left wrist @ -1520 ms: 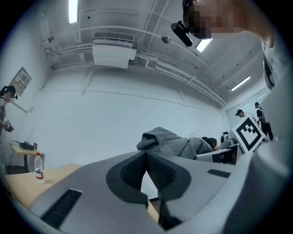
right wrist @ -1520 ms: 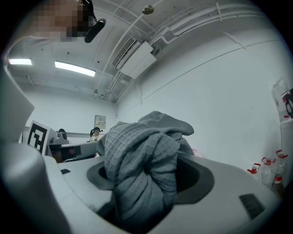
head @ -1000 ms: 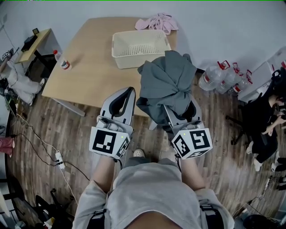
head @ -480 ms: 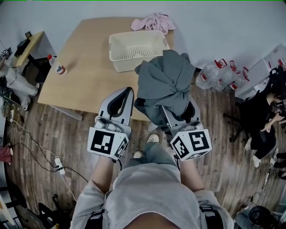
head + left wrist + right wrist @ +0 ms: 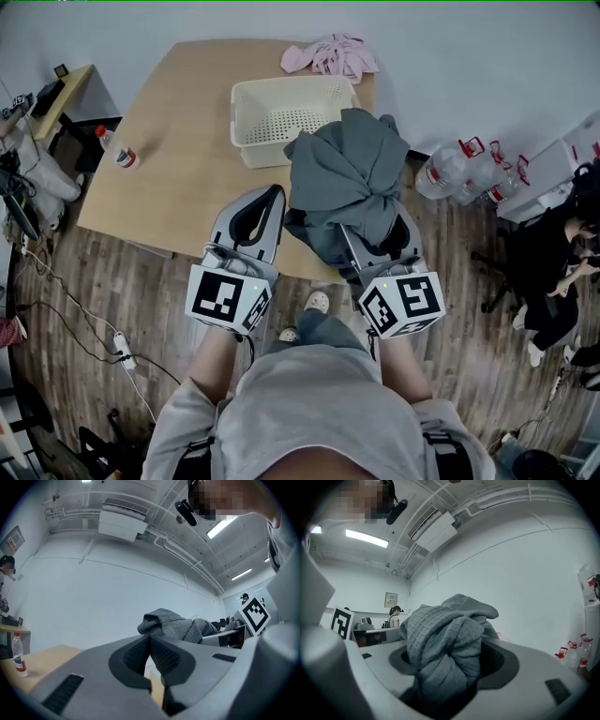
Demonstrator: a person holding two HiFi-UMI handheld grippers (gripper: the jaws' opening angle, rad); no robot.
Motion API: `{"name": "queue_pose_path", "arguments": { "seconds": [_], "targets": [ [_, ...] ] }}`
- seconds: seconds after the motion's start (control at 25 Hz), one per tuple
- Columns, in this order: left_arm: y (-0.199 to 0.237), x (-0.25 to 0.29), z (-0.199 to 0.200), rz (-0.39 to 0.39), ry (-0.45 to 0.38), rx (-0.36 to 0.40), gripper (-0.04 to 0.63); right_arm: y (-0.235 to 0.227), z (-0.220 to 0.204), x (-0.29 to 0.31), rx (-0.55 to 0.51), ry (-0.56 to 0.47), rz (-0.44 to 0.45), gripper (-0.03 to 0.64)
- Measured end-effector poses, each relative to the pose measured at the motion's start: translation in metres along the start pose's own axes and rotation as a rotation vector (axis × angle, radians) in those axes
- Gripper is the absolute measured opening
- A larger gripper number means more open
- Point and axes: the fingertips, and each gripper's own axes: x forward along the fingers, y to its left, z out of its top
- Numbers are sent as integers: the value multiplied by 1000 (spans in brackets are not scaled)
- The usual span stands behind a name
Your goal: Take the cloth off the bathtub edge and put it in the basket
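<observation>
A bunched grey cloth (image 5: 347, 173) sits between the jaws of my right gripper (image 5: 380, 225), which is shut on it. In the right gripper view the cloth (image 5: 445, 639) fills the gap of that gripper (image 5: 450, 653) and piles up above it. The cream basket (image 5: 291, 82) stands empty on the wooden table (image 5: 178, 159), just beyond and left of the cloth. My left gripper (image 5: 272, 192) is level beside the right one, over the table's near edge. Its tips meet with nothing between them, as the left gripper view (image 5: 150, 641) shows. That view also catches the cloth (image 5: 173, 625) to the right.
A pink cloth (image 5: 330, 54) lies at the table's far edge behind the basket. A small bottle (image 5: 117, 152) stands at the table's left side. Water jugs (image 5: 459, 169) sit on the floor to the right, near a seated person (image 5: 553, 272). A side desk (image 5: 56, 89) is at far left.
Both grippers and the person have moved forward toward the table, so the basket and table edge are nearer. The grey cloth stays in the right gripper; the left stays shut.
</observation>
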Motion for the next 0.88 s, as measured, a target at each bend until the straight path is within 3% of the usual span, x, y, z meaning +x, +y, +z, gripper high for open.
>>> {"name": "queue_pose_path", "arguments": {
  "seconds": [0.48, 0.88],
  "targets": [
    [37, 72, -6, 36, 22, -7, -3, -47, 14, 77, -3, 10, 47, 324],
    [56, 95, -10, 92, 21, 22, -3, -66, 14, 113, 17, 5, 77, 324]
  ]
}}
